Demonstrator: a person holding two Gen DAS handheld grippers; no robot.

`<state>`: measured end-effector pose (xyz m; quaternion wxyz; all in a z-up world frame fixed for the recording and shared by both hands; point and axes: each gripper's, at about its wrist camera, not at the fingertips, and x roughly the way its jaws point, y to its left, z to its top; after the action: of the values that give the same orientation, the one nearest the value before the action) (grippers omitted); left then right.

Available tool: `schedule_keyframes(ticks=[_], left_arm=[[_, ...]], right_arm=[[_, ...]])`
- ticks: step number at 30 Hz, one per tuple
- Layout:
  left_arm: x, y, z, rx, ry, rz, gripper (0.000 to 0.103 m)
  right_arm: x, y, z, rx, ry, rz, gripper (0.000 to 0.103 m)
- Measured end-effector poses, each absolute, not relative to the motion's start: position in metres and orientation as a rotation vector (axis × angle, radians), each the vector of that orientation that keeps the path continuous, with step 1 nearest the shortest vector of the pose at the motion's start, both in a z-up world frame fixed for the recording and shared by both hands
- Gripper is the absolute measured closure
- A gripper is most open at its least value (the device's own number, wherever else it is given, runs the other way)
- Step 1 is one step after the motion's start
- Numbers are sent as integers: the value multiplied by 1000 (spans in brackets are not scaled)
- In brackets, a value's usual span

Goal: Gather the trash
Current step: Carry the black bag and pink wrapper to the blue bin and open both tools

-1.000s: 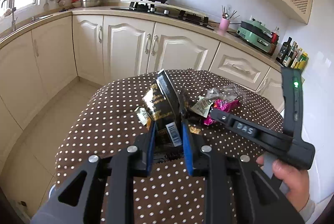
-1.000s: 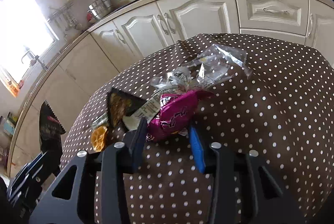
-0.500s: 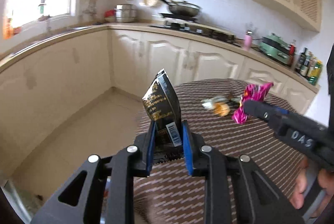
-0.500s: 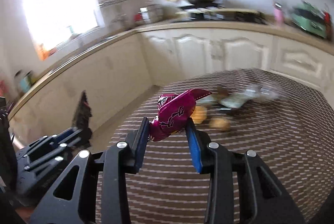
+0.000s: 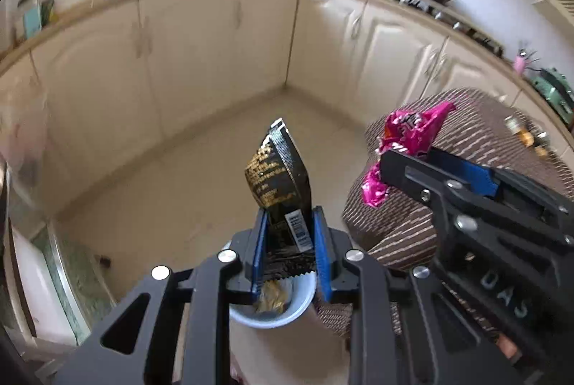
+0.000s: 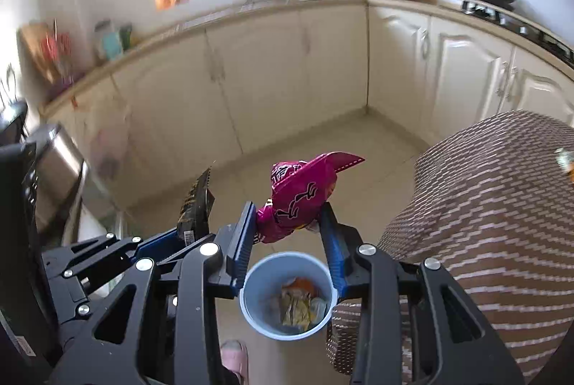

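The left claw (image 5: 288, 241) gripped a black snack wrapper (image 5: 278, 177) standing upright at frame centre. The right claw (image 6: 287, 234) pinched a magenta wrapper (image 6: 299, 196) above a pale blue bin (image 6: 251, 299). The bin's contents were blurred; in the left view the claw hid most of the bin.

Black-gold wrapper (image 5: 278, 177); magenta wrapper (image 6: 301, 198); pale-blue bin (image 6: 251, 299).
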<state>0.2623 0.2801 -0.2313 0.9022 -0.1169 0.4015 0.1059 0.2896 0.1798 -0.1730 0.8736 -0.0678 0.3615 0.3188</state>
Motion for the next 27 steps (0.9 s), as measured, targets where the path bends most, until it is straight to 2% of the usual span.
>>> schedule_keyframes(ticks=[6, 11, 12, 14, 19, 27], left_arm=[[287, 315, -297, -321, 978, 218, 80], [303, 323, -328, -342, 1027, 201, 79], [307, 324, -331, -348, 1032, 195, 78], [315, 319, -333, -351, 1030, 200, 68], [317, 320, -329, -321, 1035, 248, 57], [299, 331, -327, -328, 1041, 309, 55]], right_arm=[[311, 195, -226, -181, 849, 623, 68], [326, 192, -252, -200, 883, 575, 68], [330, 190, -254, -193, 887, 570, 68], [336, 189, -258, -180, 894, 564, 68], [336, 193, -264, -170, 912, 572, 68], [335, 211, -265, -156, 932, 609, 68]])
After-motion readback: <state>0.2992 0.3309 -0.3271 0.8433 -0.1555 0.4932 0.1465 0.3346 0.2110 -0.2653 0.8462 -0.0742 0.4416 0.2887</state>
